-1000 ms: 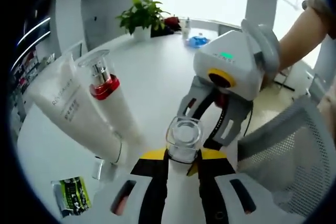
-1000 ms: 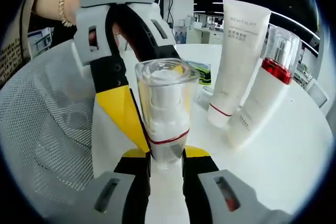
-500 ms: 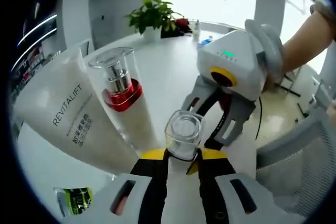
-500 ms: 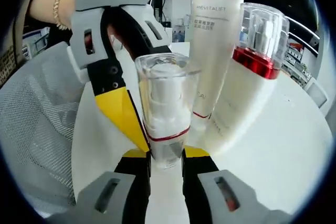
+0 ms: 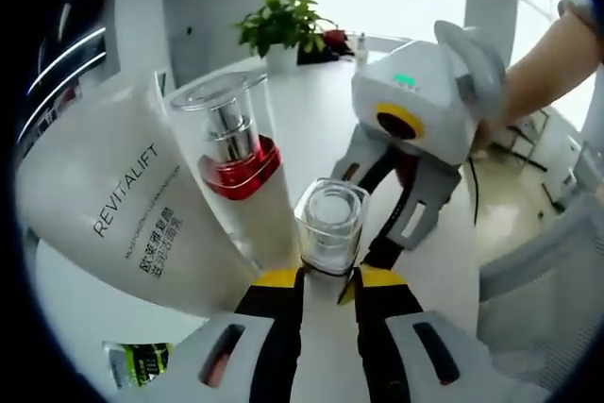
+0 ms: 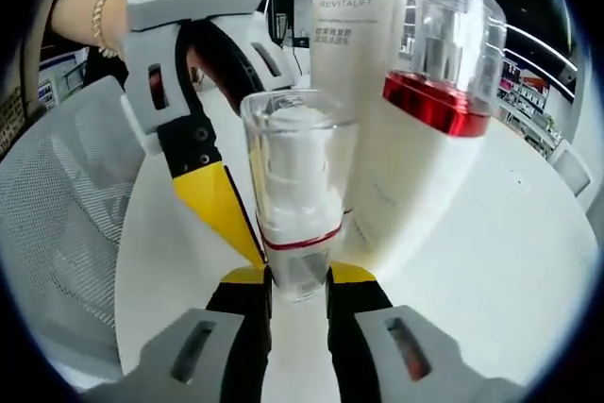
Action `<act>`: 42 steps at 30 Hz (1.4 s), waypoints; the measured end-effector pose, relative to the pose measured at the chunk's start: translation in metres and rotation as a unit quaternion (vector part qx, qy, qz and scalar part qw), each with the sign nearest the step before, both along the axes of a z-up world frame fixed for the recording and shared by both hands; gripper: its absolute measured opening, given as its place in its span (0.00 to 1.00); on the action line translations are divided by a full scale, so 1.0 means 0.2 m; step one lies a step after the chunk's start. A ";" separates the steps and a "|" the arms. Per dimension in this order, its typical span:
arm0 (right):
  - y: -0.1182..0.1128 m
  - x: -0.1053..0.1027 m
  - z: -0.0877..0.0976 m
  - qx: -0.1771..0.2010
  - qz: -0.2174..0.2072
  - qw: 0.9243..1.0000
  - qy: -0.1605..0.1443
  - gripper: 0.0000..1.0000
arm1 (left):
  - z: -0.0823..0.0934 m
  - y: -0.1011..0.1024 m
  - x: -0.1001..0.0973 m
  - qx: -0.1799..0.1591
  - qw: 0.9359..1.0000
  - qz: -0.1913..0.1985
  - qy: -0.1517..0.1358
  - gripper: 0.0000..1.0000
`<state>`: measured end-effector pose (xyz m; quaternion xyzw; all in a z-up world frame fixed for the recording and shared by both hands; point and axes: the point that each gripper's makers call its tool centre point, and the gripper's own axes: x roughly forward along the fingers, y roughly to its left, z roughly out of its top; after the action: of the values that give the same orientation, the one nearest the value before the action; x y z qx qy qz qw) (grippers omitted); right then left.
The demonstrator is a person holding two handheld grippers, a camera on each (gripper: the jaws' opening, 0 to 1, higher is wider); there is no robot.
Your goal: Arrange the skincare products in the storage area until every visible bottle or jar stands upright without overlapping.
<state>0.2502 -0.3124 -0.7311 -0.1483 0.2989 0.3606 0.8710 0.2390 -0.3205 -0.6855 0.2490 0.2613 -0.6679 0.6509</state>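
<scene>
Two hand-held grippers clamp one small clear-capped bottle (image 5: 329,228) between them, upright over the white bench (image 5: 283,110). Far left in the left gripper view stands the Revitalift tube (image 5: 113,205), and just right of it the red-collared pump bottle (image 5: 236,172); whether those two touch I cannot tell. Right of them, the left hand-held gripper (image 5: 326,280) has its jaws narrow on the small bottle's body, with the right hand-held gripper (image 5: 377,257) reaching in from the far right.

In the right gripper view the left hand-held gripper (image 6: 260,261) comes from the left, and the right hand-held gripper (image 6: 298,282) pinches the bottle's base.

The risk, I judge, is knocking the pump bottle over, as it stands very near. The bench's near edge borders a mesh chair (image 6: 66,233); open room lies far and right.
</scene>
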 end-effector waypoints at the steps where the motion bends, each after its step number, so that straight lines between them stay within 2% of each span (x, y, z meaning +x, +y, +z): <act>1: 0.00 0.00 0.00 0.000 0.000 1.000 0.000 0.21 | 0.00 0.00 0.00 0.000 1.000 0.001 0.000 0.18; 14: -0.01 0.00 0.00 -0.001 -0.001 1.000 -0.003 0.21 | -0.01 0.00 0.00 0.003 1.000 0.001 -0.003 0.18; 21: -0.01 -0.01 0.00 0.008 -0.007 1.000 0.005 0.22 | -0.01 0.02 0.00 0.008 1.000 0.001 -0.006 0.21; 28: -0.04 -0.03 -0.01 0.002 -0.023 1.000 0.014 0.27 | -0.03 0.06 -0.02 0.017 1.000 0.007 -0.009 0.29; 31: -0.05 -0.05 -0.01 0.002 -0.030 0.999 0.017 0.30 | -0.04 0.09 -0.02 0.021 1.000 0.013 -0.008 0.35; 35: -0.05 -0.07 0.00 0.008 -0.045 0.999 0.024 0.36 | -0.04 0.13 -0.05 0.025 1.000 0.013 -0.003 0.38; 42: -0.04 -0.13 0.03 0.010 -0.061 0.998 0.028 0.45 | -0.03 0.20 -0.07 0.029 0.999 0.031 0.006 0.48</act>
<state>0.2247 -0.3202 -0.7242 -0.1106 0.3280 0.3142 0.8840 0.2245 -0.2807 -0.6921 0.2554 0.2918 -0.6414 0.6620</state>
